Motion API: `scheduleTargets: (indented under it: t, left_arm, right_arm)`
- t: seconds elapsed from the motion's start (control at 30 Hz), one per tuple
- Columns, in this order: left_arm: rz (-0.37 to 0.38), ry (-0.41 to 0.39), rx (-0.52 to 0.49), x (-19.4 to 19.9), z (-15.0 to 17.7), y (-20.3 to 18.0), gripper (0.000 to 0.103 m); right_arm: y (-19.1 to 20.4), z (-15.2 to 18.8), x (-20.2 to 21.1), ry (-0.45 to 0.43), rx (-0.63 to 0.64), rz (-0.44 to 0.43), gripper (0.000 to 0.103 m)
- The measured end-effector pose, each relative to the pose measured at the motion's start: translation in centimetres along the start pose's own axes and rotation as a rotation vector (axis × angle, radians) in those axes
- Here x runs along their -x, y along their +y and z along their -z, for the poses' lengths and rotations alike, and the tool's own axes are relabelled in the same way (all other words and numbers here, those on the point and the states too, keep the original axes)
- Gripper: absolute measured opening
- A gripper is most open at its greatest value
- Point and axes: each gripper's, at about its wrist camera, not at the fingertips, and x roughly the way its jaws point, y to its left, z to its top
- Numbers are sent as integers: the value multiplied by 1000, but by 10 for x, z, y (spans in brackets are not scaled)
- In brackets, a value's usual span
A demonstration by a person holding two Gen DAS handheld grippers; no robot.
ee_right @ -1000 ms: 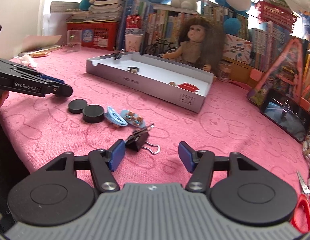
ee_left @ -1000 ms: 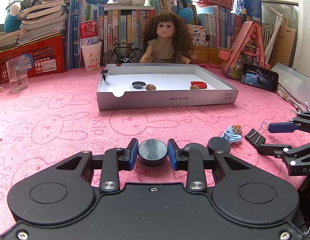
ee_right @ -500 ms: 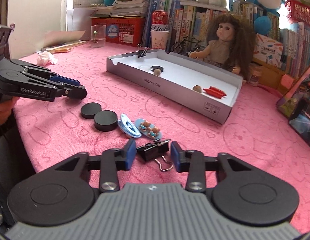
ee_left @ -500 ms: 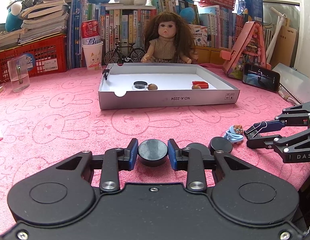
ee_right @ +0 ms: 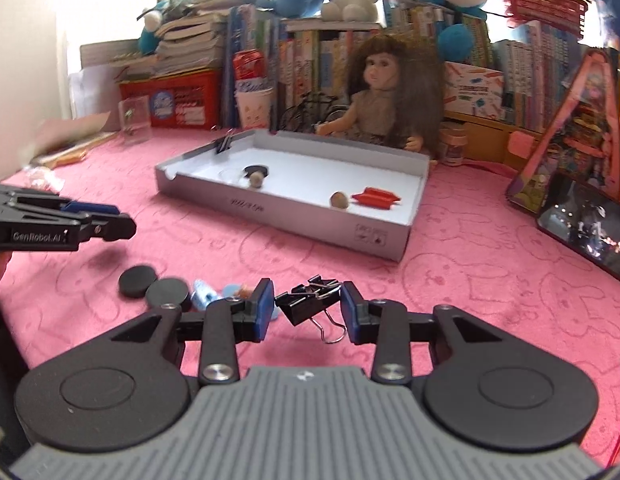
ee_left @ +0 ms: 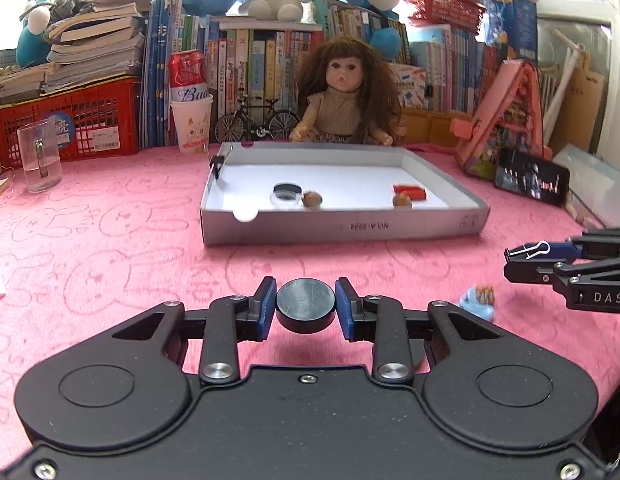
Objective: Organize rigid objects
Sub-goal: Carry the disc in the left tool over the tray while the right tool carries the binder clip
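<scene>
Both grippers loaded: left pinching the disc, right pinching the clip; tray dead ahead of my left, ahead-left of right.

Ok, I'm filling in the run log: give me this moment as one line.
left gripper: shut on black disc, lifted | right gripper: shut on binder clip | tray: ahead
</scene>
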Motion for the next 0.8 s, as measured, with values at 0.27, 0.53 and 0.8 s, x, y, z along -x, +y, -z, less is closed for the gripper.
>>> scheduleTargets:
  t: [0.27, 0.53, 0.8]
  left_arm:
    - [-21, -17, 29, -16, -30, 4, 30]
    - [-32, -21, 68, -34, -51, 10, 30]
    - [-26, -24, 86, -54, -71, 14, 30]
  right_arm:
    - [1, -14, -9, -27, -65, 82, 42]
    - [-2, -27, -17, -52, -117, 126, 42]
    - [-11, -46, -31, -71, -168, 149, 42]
